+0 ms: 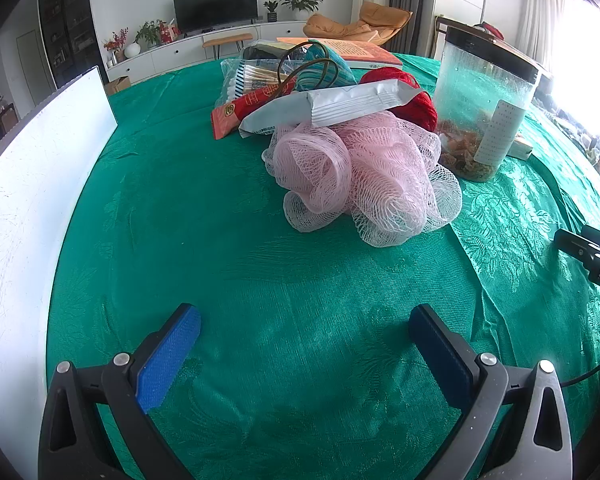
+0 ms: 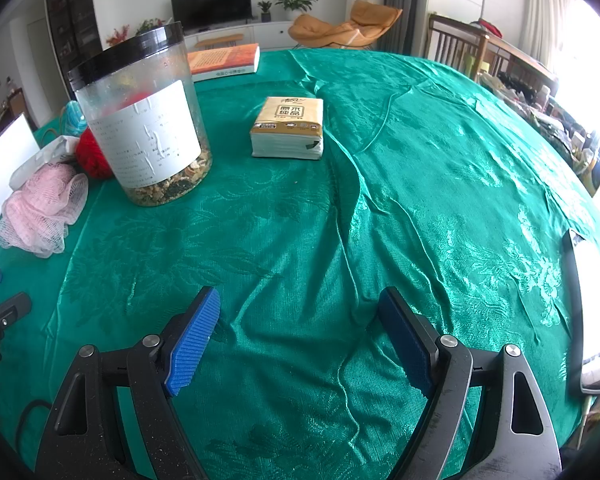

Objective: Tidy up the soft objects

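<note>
Beside the jar (image 1: 485, 96), left view: pink mesh loofah (image 1: 364, 184) and red yarn (image 1: 420, 100) lie unsorted; left gripper (image 1: 304, 356) gapes, empty. Right view: tissue pack (image 2: 288, 128) right of jar, right gripper (image 2: 298, 336) wide, empty. Nothing appears organized yet.

- The left gripper (image 1: 304, 354) has its jaws spread wide, nothing between the blue pads (image 1: 168, 360).
- The right gripper (image 2: 300, 336) is likewise spread, its ribbed blue pads (image 2: 192, 344) gripping nothing.
- In the left wrist view, part of the right gripper's black body shows far to the right of the fingers (only an edge).
- In the right wrist view, a blue fingertip and black frame of the left gripper sit left of the fingers.
</note>
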The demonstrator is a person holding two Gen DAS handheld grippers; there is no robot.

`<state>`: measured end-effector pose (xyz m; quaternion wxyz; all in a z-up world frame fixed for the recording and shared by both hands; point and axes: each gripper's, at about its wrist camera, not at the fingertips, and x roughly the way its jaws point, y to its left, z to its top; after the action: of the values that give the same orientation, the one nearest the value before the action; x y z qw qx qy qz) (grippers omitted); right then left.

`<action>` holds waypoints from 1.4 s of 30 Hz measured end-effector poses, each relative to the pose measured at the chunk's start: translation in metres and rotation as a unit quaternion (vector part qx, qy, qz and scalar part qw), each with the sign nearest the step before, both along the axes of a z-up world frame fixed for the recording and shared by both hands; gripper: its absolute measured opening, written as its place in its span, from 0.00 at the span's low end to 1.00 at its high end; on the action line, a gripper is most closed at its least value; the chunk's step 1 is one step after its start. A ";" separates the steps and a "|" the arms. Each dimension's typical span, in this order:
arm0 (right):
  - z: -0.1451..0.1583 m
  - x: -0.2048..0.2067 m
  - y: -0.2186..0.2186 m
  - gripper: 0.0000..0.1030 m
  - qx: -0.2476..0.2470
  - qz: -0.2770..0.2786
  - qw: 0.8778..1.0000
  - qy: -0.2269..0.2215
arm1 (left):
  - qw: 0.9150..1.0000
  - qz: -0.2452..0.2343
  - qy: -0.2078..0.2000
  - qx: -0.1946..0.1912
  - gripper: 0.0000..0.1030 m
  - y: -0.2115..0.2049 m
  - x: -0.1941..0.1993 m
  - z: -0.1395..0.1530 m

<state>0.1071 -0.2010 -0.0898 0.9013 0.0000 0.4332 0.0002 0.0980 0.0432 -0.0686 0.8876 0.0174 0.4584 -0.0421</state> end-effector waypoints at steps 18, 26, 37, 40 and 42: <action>0.000 0.000 0.001 0.81 0.000 0.000 1.000 0.000 | 1.000 0.000 0.000 0.000 1.00 0.000 0.000 0.000; 0.000 0.000 0.000 0.81 0.000 0.000 1.000 0.000 | 1.000 -0.001 0.002 -0.003 1.00 0.000 -0.001 0.000; 0.000 0.001 -0.001 0.82 0.001 0.000 1.000 0.000 | 0.998 -0.017 -0.032 -0.043 1.00 -0.039 0.059 0.033; 0.000 0.001 -0.001 0.82 0.001 0.000 1.000 0.000 | 0.999 0.001 -0.002 -0.053 0.60 -0.033 0.073 0.020; 0.000 0.001 -0.001 0.82 0.001 0.000 1.000 0.000 | 0.997 -0.001 0.004 -0.082 0.52 -0.020 0.063 0.020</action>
<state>0.1080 -0.2015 -0.0899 0.9014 0.0010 0.4330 0.0007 0.1607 0.0235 -0.0486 0.8842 -0.0547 0.4569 -0.0803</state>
